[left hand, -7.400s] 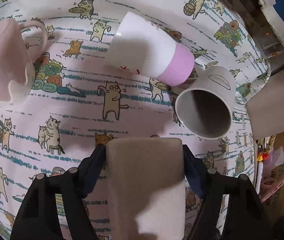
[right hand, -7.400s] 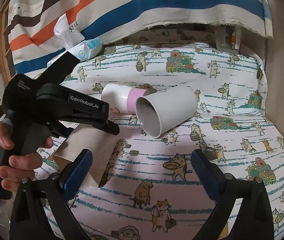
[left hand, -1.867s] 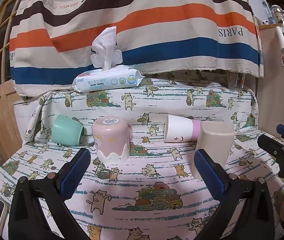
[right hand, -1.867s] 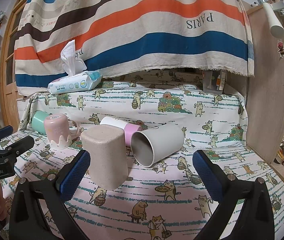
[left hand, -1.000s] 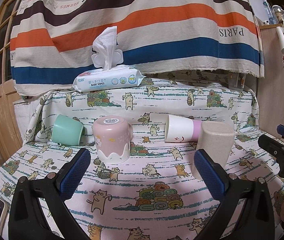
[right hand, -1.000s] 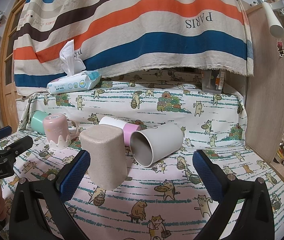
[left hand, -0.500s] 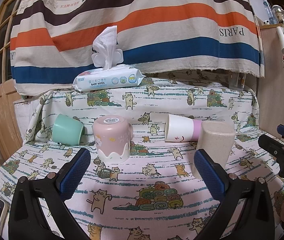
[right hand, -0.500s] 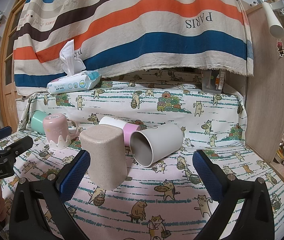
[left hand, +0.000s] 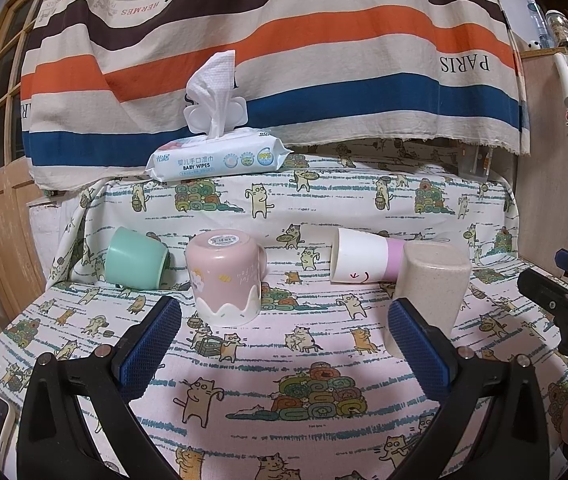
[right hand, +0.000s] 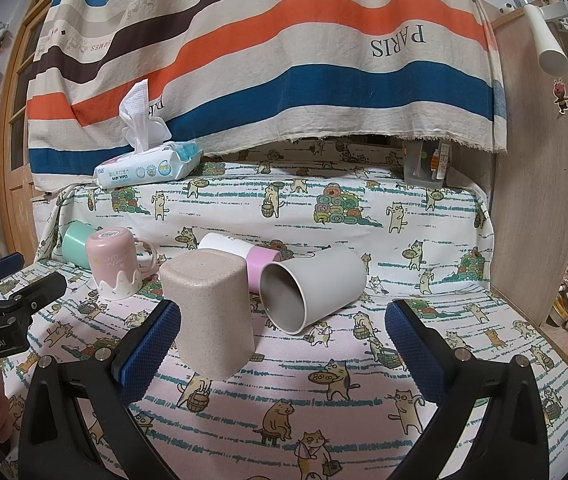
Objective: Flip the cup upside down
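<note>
Beige cup (right hand: 210, 312) stands upside down on the cat-print cloth (right hand: 363, 408), near its front middle, just in front of a white-and-pink cup (right hand: 240, 256) and a grey cup (right hand: 311, 288) lying on their sides. Left gripper (left hand: 284, 344) and right gripper (right hand: 282, 340) are both spread wide, holding nothing. A pink mug (left hand: 224, 280) stands inverted toward the left edge, beside a tipped green cup (left hand: 134, 258).

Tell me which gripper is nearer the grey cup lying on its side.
Right. The right gripper is open just in front of the grey cup, whose mouth faces it. The left gripper is off to the side; its view barely catches that cup.
</note>
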Tool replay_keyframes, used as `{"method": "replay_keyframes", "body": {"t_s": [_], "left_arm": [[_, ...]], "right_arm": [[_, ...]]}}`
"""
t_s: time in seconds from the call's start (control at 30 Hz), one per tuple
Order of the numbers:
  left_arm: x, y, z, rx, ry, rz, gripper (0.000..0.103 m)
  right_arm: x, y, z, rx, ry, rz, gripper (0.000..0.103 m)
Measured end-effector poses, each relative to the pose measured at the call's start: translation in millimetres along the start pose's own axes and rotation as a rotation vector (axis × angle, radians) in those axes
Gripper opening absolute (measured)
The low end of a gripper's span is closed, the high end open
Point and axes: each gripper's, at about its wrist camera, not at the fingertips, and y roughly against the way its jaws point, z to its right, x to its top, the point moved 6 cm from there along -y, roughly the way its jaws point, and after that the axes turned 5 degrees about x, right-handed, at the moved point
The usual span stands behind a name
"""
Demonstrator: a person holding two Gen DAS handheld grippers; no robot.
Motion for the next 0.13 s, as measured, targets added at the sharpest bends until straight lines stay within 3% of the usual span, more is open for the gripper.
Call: {"method": "replay_keyframes", "body": {"t_s": [0.13], "left_arm": [[0.3,-0.3,0.2,-0.001,0.000,0.001,0.103]], "right_arm": [[0.1,-0.1,0.1,0.000,0.000,0.000,0.103]]}}
